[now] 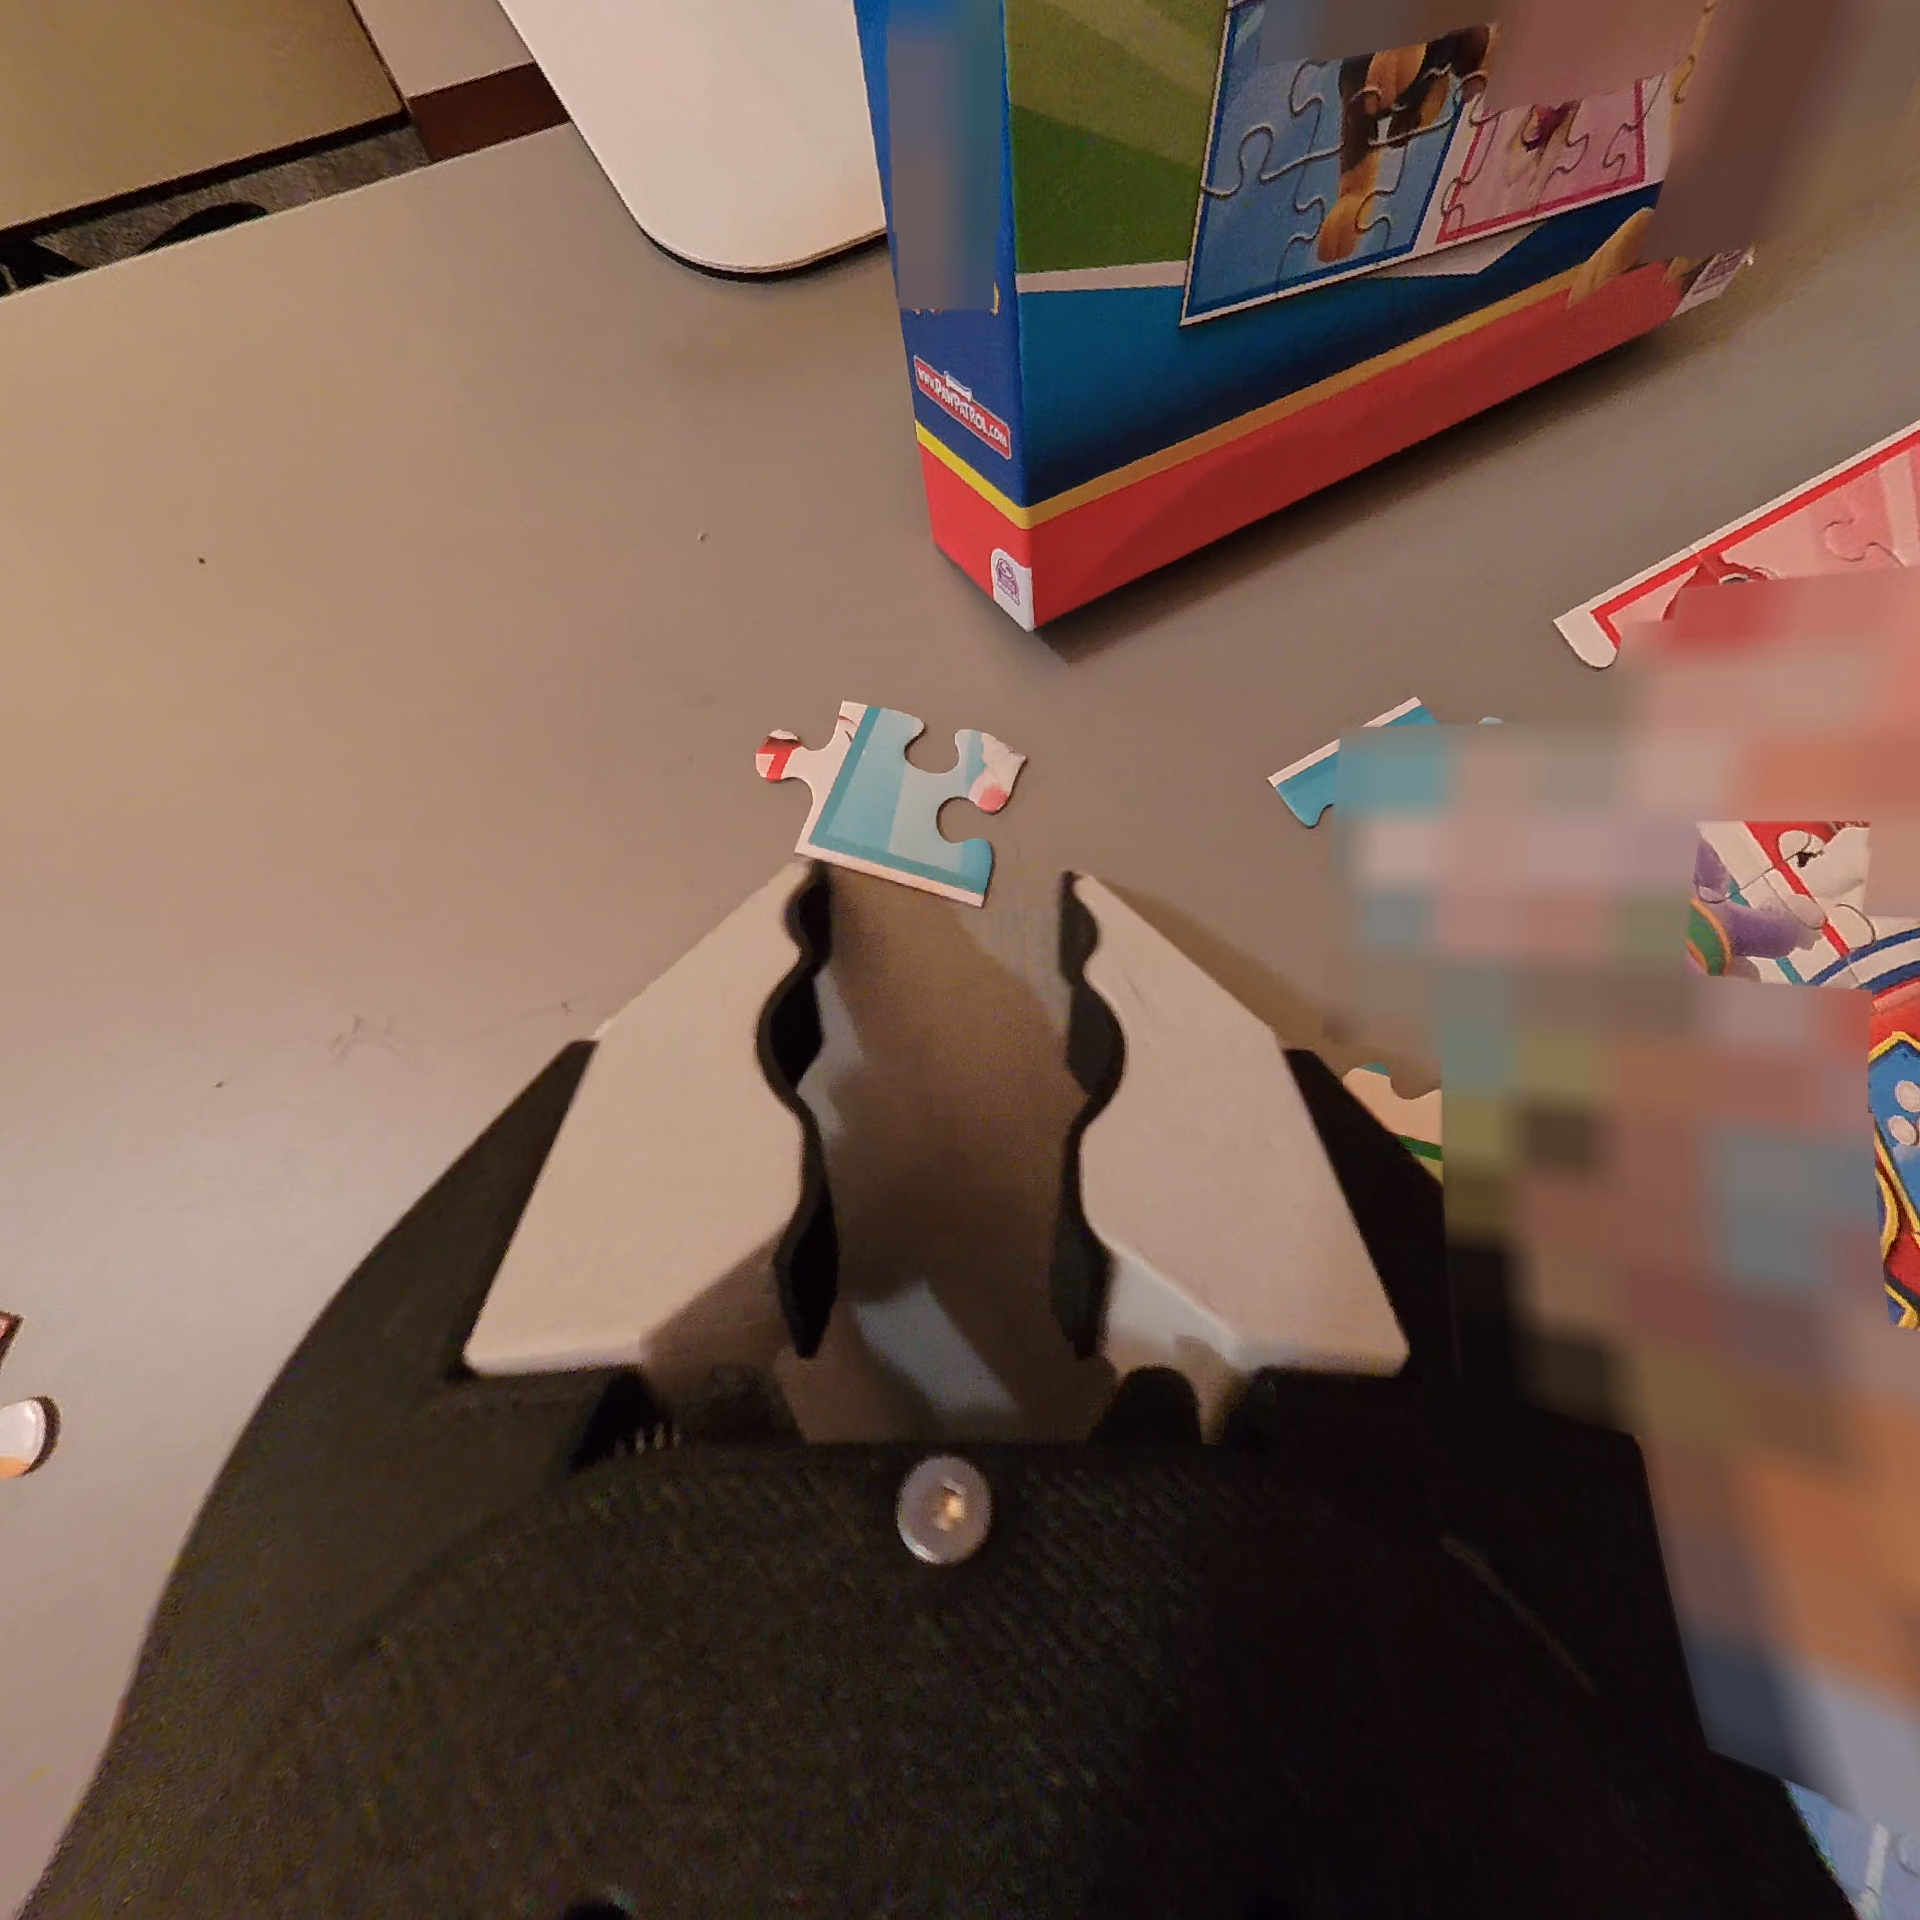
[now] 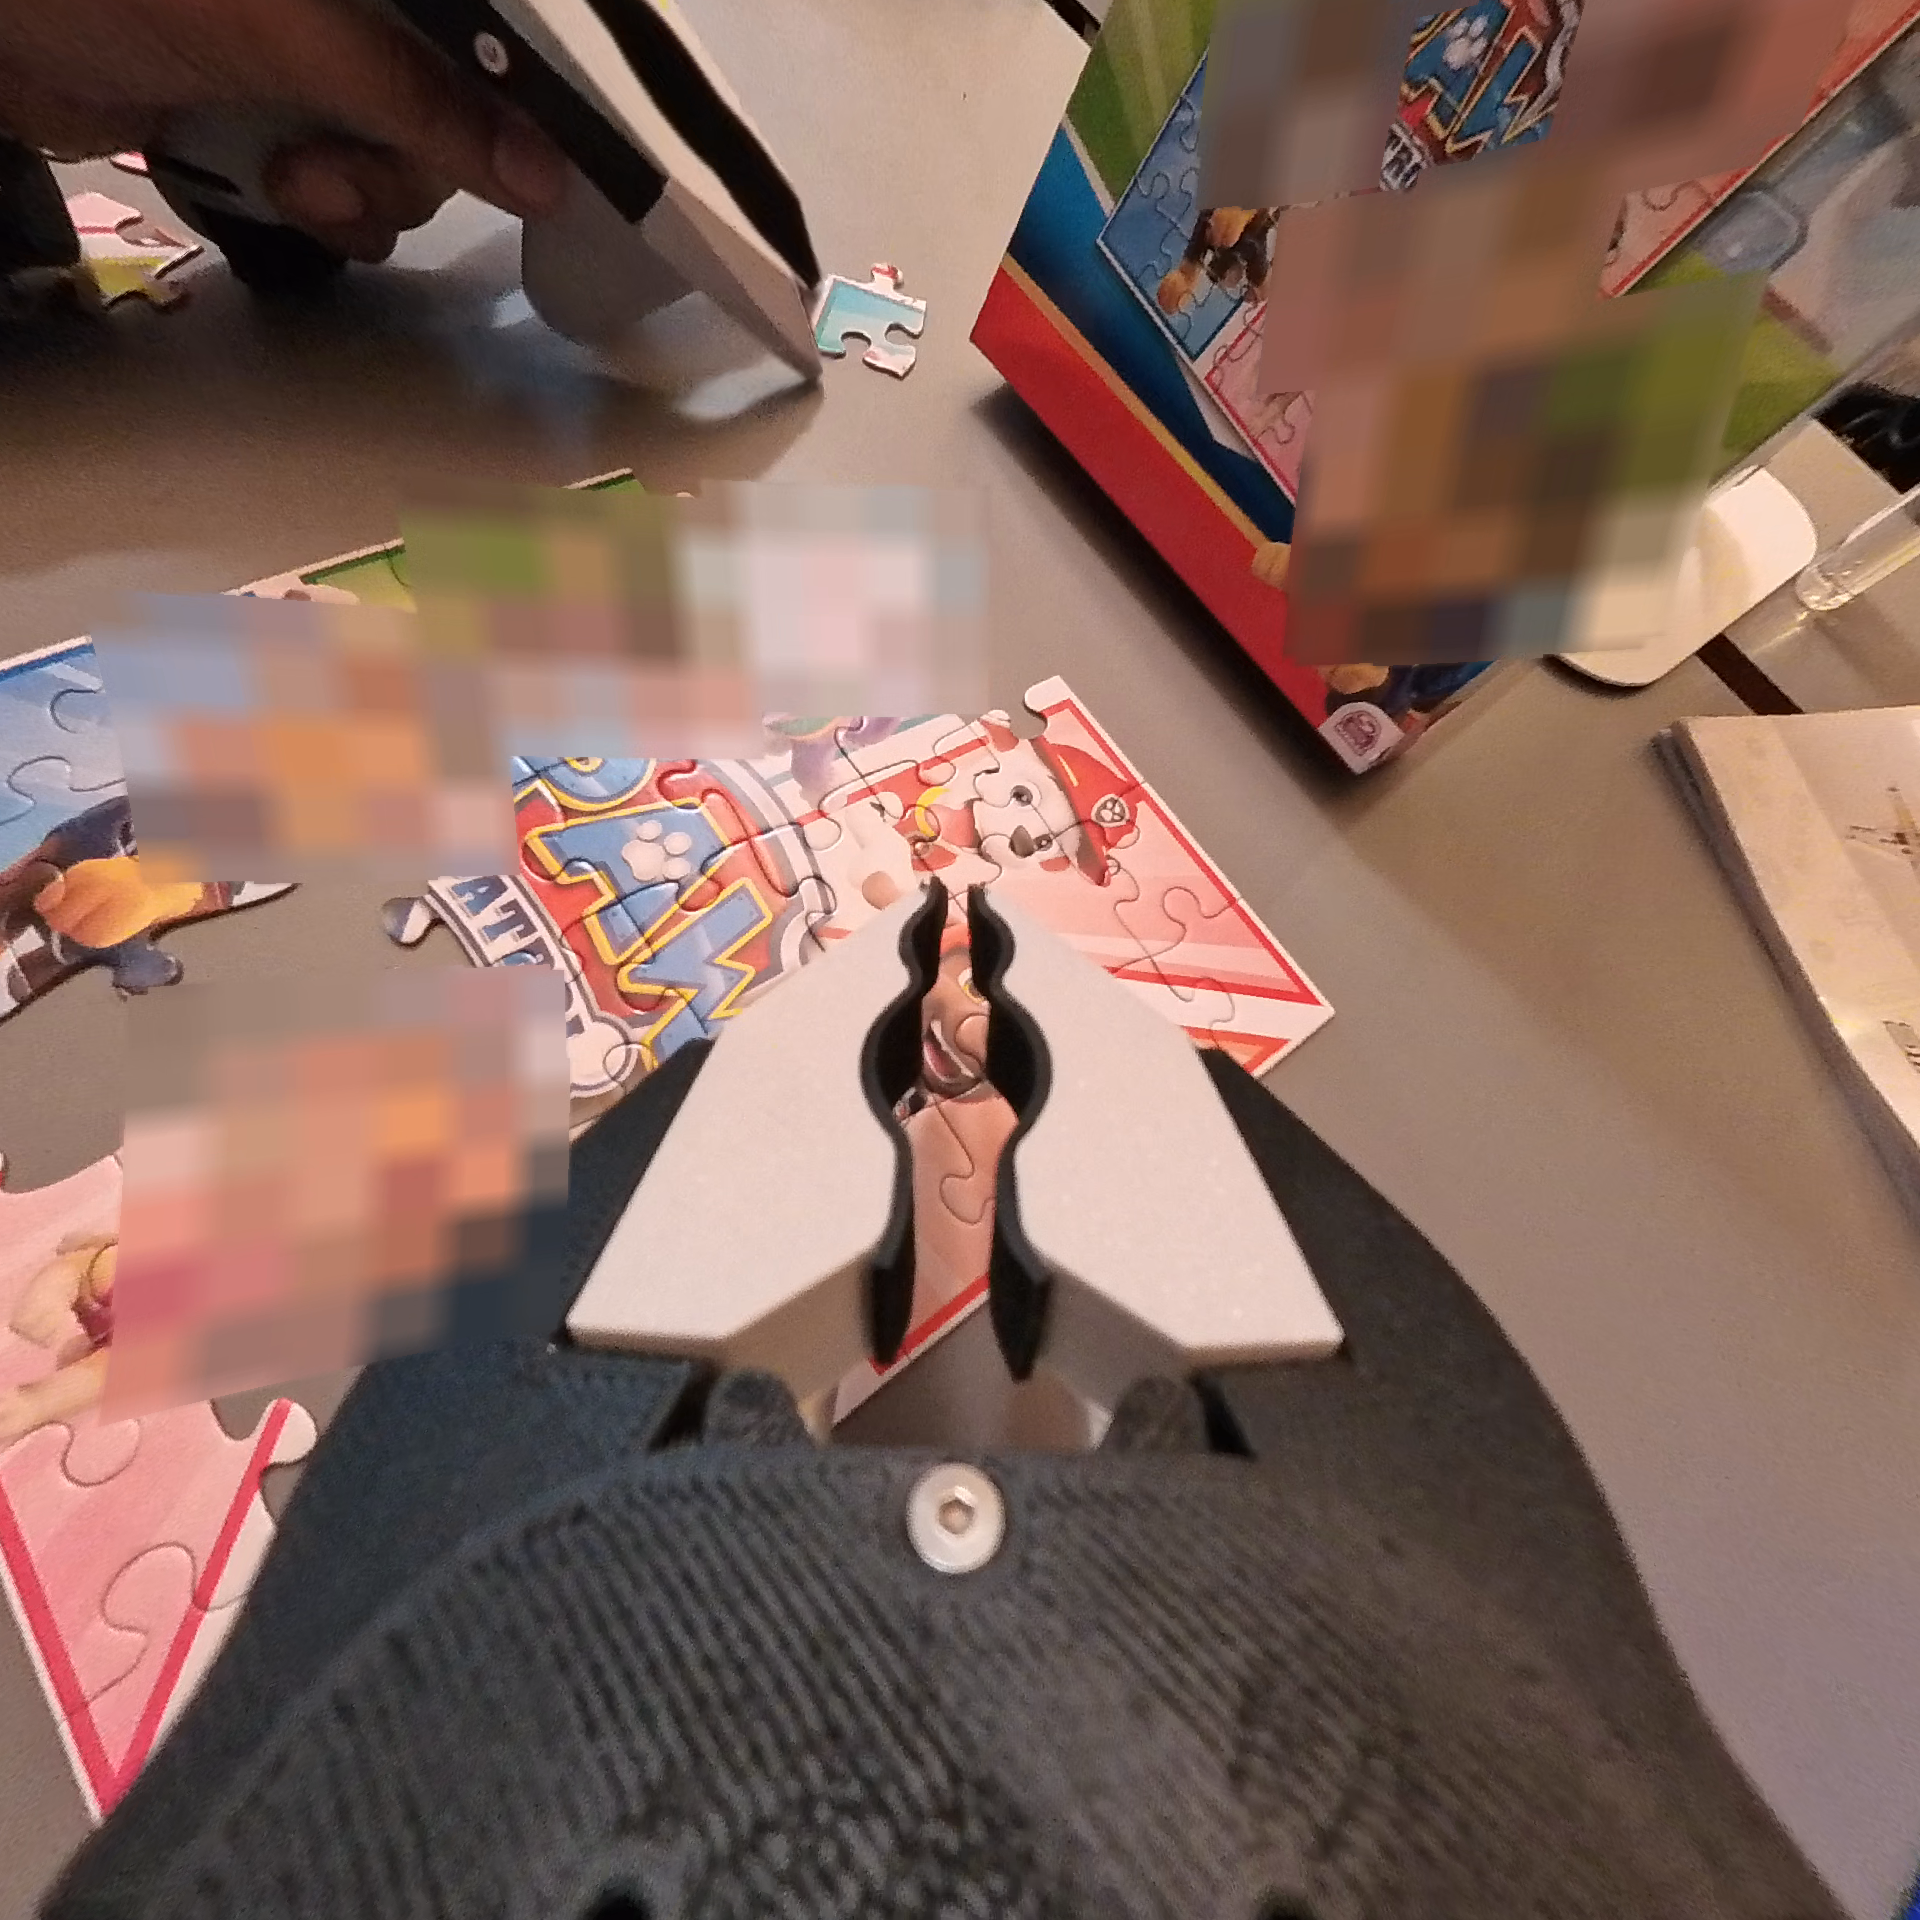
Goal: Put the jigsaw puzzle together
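The left gripper [image 1: 940, 883] is standing with its jaws apart and nothing between them; a loose turquoise puzzle piece [image 1: 894, 795] is lying flat on the grey table [image 1: 364, 623] just past the fingertips, in the centre of the frame, its near edge almost touching the left-hand finger [image 1: 675, 1091]. The piece is sitting left of the gap's middle, so a clean pinch would probably mean sliding the jaws leftward and dropping one fingertip low against the tabletop to catch the thin edge. The puzzle box [image 1: 1195, 436] is standing upright at upper right. In the right wrist view, a hand [image 2: 343, 135] at upper left is tilting that gripper steeply down. The right gripper [image 2: 951, 899] is hovering with its jaws nearly together on nothing, over the assembled puzzle [image 2: 1174, 904] at centre frame.
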